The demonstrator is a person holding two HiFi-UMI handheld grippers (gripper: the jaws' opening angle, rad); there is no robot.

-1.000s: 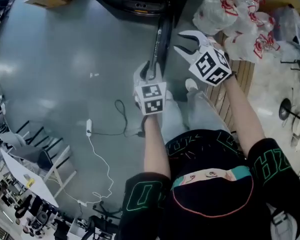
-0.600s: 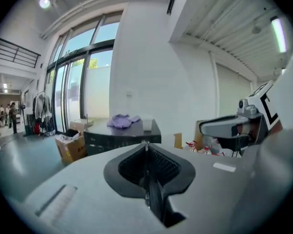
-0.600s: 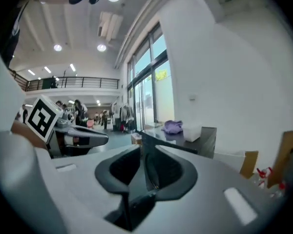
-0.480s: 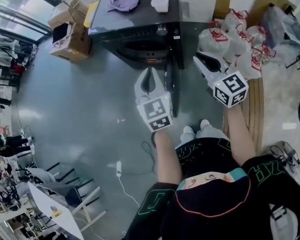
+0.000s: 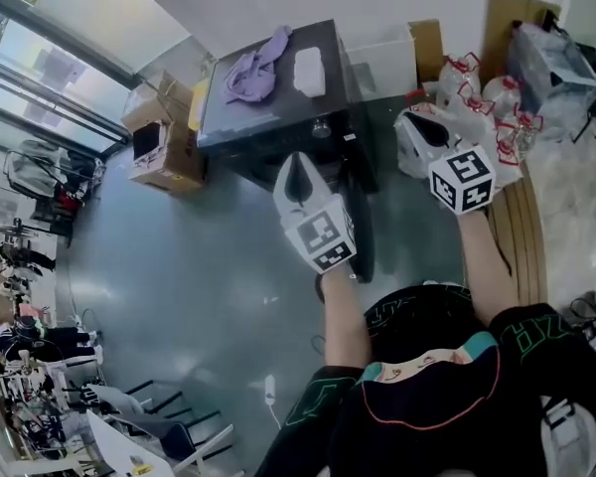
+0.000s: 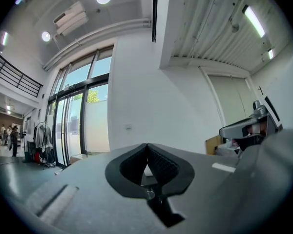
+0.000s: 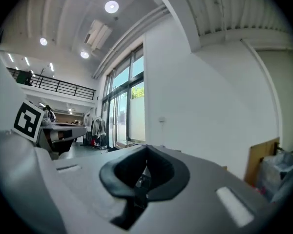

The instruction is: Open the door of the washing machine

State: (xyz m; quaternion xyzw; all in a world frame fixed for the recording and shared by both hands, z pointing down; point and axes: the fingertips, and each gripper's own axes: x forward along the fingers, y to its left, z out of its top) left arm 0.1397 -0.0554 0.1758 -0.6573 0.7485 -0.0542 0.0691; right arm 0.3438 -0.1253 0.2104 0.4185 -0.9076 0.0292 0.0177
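L gripper (image 5: 296, 163) & R gripper (image 5: 418, 116): jaws together on both, nothing btwn. Held level in front of washer (image 5: 263, 127); door (image 5: 361, 222) stood open.

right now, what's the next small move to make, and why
Probably just back off: the door of the washing machine looks already swung open, and the left gripper and right gripper are shut, empty, clear of it.

Washing machine (image 5: 263, 117): dark front-loader, upright against the white wall.
Door (image 5: 362, 232): dark, swung wide open, seen edge-on.
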